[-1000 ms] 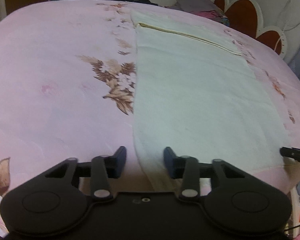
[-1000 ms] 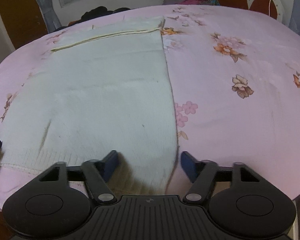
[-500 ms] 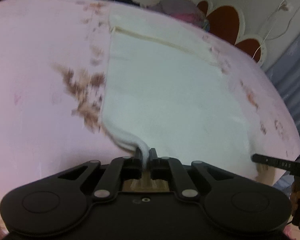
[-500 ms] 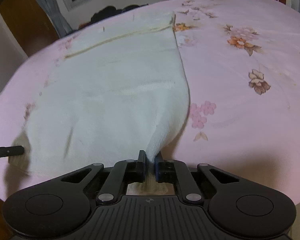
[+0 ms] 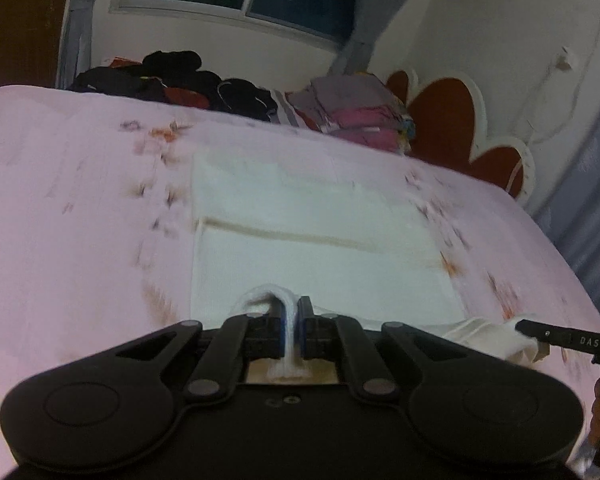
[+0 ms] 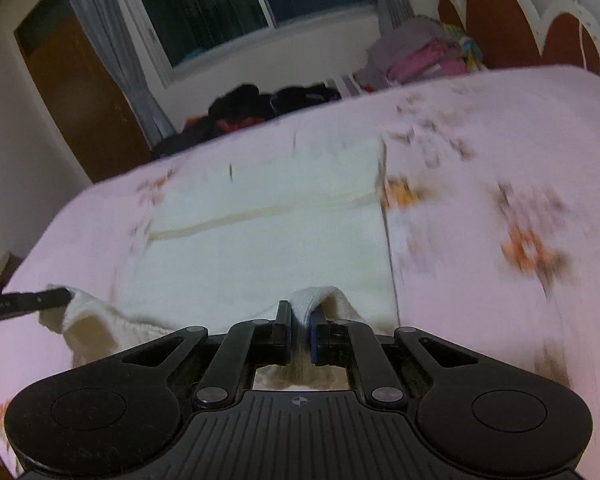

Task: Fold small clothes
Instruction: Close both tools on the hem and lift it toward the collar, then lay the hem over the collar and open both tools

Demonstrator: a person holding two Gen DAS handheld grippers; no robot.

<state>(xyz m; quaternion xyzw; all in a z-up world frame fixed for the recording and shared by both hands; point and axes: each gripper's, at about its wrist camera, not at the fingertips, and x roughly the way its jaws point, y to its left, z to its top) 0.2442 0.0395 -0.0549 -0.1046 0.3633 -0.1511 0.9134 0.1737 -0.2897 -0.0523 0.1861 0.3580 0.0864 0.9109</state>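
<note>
You have the near hem of the cream knit garment (image 5: 320,248) pinched at both corners: your left gripper (image 5: 293,322) is clamped on a fold of the fabric that humps up between its pads, and your right gripper (image 6: 300,326) is clamped on the other corner the same way. The rest of the garment lies flat on the pink floral bedspread (image 5: 80,208), stretching away toward twelve o'clock, with a seam line crossing it partway up. In the left wrist view the right gripper's tip shows at about four o'clock with cloth bunched on it; in the right wrist view the left one shows at nine o'clock. This looks like the first lengthwise fold, hem being carried toward the far edge. Your next move likely calls for keeping both hands level with each other so the fold line stays straight, then laying the hem down squarely near the far edge before letting go. The folded clothes pile (image 5: 360,116) sits beyond, at about one o'clock.
</note>
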